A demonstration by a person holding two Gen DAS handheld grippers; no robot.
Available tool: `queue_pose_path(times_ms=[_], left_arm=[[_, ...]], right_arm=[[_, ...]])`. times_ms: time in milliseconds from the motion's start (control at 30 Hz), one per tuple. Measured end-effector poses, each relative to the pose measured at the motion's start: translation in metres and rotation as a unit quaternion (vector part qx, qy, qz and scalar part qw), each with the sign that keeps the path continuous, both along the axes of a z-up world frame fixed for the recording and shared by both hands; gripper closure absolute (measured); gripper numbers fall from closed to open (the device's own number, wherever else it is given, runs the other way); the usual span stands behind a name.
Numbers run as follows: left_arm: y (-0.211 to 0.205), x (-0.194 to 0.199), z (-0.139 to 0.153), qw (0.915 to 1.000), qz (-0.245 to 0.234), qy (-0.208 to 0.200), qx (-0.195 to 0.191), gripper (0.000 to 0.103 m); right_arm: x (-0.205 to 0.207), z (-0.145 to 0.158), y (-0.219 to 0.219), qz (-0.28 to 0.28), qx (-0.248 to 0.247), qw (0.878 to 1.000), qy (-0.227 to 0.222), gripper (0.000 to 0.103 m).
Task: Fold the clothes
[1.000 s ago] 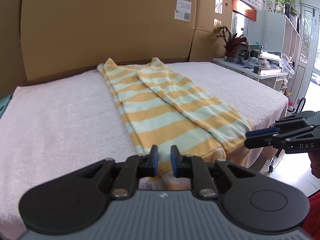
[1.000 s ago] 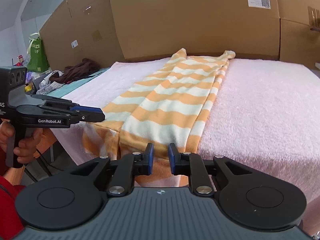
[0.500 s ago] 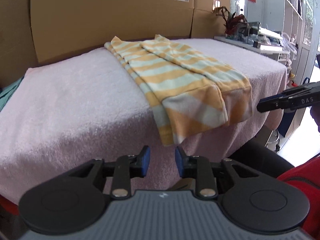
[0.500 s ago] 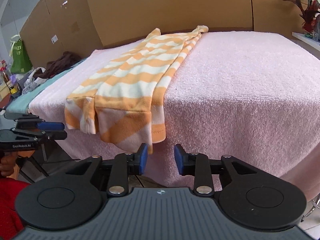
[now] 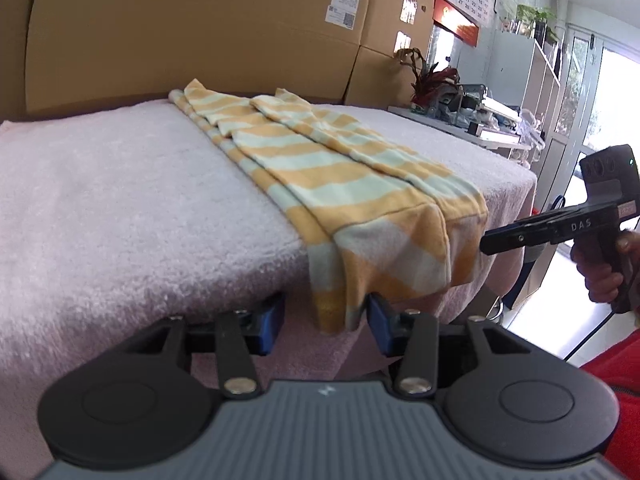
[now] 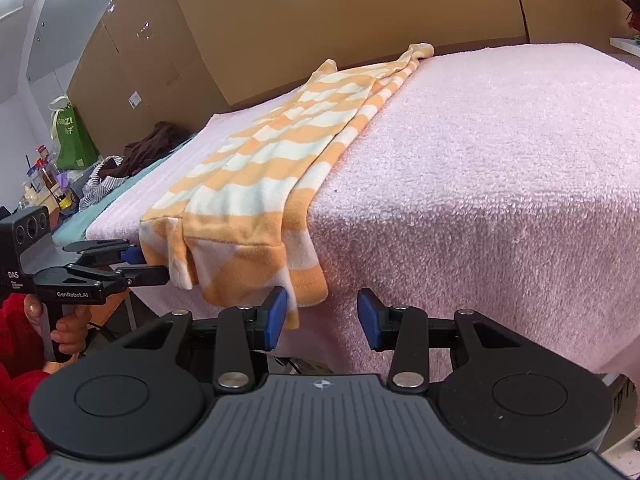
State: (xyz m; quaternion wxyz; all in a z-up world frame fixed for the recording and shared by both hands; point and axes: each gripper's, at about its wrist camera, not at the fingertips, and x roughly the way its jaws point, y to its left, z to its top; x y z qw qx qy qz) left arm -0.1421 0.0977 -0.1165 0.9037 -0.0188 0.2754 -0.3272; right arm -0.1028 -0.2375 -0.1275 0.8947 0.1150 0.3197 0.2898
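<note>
An orange and pale striped garment [image 5: 320,168] lies folded lengthwise on the pink towel-covered table [image 5: 120,200]. Its near end droops over the front edge. My left gripper [image 5: 326,326] sits just below that edge, its jaws opening. The hanging hem [image 5: 336,312] shows in the gap, with neither pad pressing on it. My right gripper [image 6: 323,320] is open, and the garment's corner [image 6: 304,280] hangs just above its left pad [image 6: 276,318]. Seen from the other side, the left gripper [image 6: 148,266] and right gripper [image 5: 490,242] each reach toward a hanging side of the hem.
Tall cardboard boxes [image 5: 200,24] wall the table's far side. A pile of dark and striped clothes [image 6: 132,156] and a green bag [image 6: 72,136] lie to the left. A shelf with a plant [image 5: 432,80] stands to the right. A person's hand [image 5: 600,272] and red sleeve [image 6: 16,400] hold the tools.
Both grippers have sunk from above the tabletop to its front edge, and their jaws have spread from nearly together to wide. The garment's end now hangs over the edge.
</note>
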Motion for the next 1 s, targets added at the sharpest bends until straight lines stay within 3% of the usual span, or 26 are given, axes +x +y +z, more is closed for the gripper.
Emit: queue_pose_path(times_ms=[100,200,400,433,467,500,667,800,1000], left_arm=[[-0.003,0.005,0.0,0.9994,-0.023,0.016,-0.023,0.056],[-0.01,0.007,-0.002,0.9994,-0.031,0.011,-0.003,0.056],[-0.017,0.025,-0.01,0.9981,-0.047,0.04,-0.01,0.059],[-0.018,0.026,-0.011,0.9977,-0.052,0.043,-0.008,0.063],[-0.018,0.025,-0.011,0.9976,-0.056,0.041,-0.006,0.087],[-0.019,0.023,-0.01,0.9975,-0.061,0.037,-0.004,0.097],[-0.017,0.011,-0.002,0.9974,-0.07,0.018,-0.004,0.097],[-0.01,0.004,0.008,0.9974,-0.065,0.016,-0.027,0.098],[-0.01,-0.006,0.033,0.9964,-0.073,-0.001,-0.043,0.098]], right_arm=[[0.006,0.001,0.001,0.032,0.004,0.999,-0.007,0.06],[0.011,0.002,0.005,0.055,0.001,0.998,-0.015,0.06],[0.023,0.001,0.012,0.087,-0.009,0.996,-0.018,0.06],[0.025,0.0,0.012,0.091,-0.011,0.996,-0.017,0.061],[0.024,0.0,0.013,0.098,-0.014,0.995,-0.016,0.063],[0.021,0.002,0.013,0.107,-0.018,0.994,-0.018,0.064],[0.007,0.009,0.007,0.114,-0.012,0.993,-0.024,0.089],[0.005,0.01,0.009,0.116,-0.007,0.993,-0.02,0.09],[0.004,0.026,0.002,0.119,0.039,0.992,-0.005,0.091]])
